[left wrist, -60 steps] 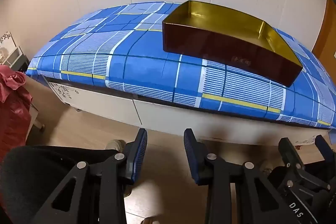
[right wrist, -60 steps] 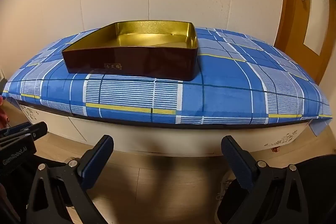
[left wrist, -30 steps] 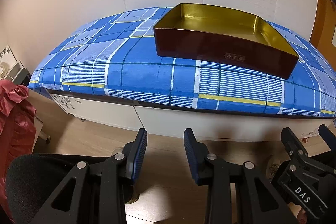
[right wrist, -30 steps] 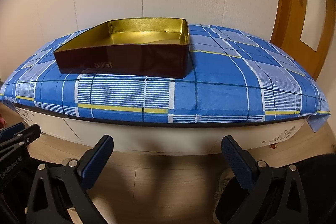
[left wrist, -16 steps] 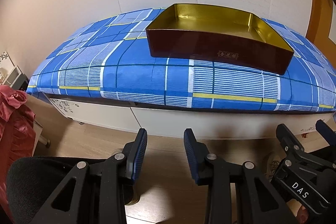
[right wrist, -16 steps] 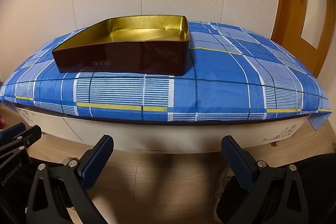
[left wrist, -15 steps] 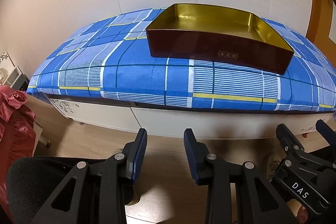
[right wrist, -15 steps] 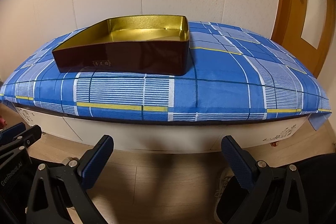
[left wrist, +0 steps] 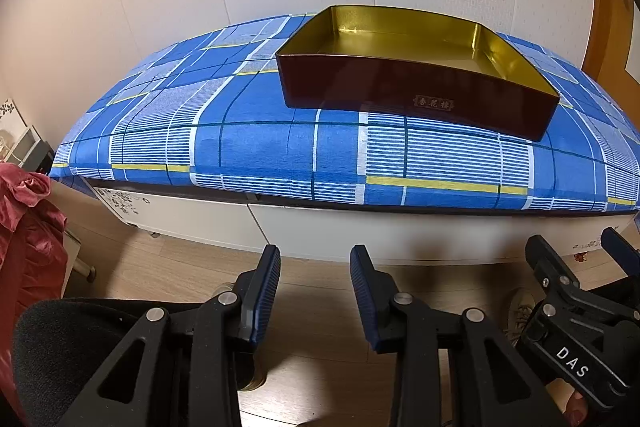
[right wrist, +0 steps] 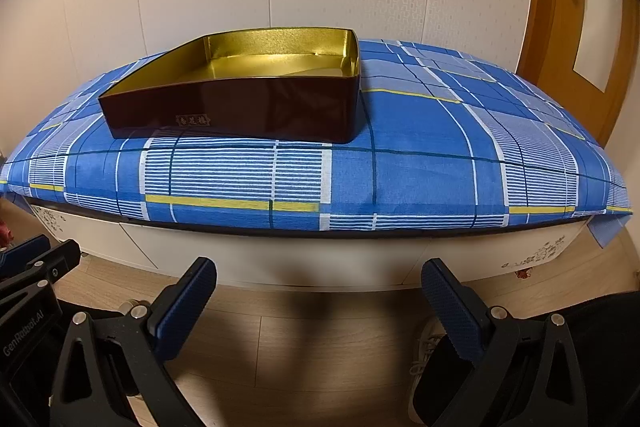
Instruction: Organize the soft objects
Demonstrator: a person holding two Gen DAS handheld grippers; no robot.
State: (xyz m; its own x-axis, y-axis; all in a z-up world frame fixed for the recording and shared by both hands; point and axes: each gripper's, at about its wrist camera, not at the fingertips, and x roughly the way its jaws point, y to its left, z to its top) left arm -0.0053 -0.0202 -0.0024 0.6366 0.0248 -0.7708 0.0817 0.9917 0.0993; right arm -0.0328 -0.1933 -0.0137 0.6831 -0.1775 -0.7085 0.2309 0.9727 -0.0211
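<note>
Blue plaid cloth (left wrist: pixel 248 143), box (left wrist: pixel 416 95) now squarer-on, both claws unchanged

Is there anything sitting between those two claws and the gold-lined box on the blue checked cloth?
Nothing visible. Both the left gripper and the right gripper are open and empty, hanging over bare wooden floor short of the cabinet. The box looks empty on the blue cloth, with open space before it.

bare cloth (right wrist: pixel 420 131) right of box (right wrist: pixel 248 103), box open-topped
</note>
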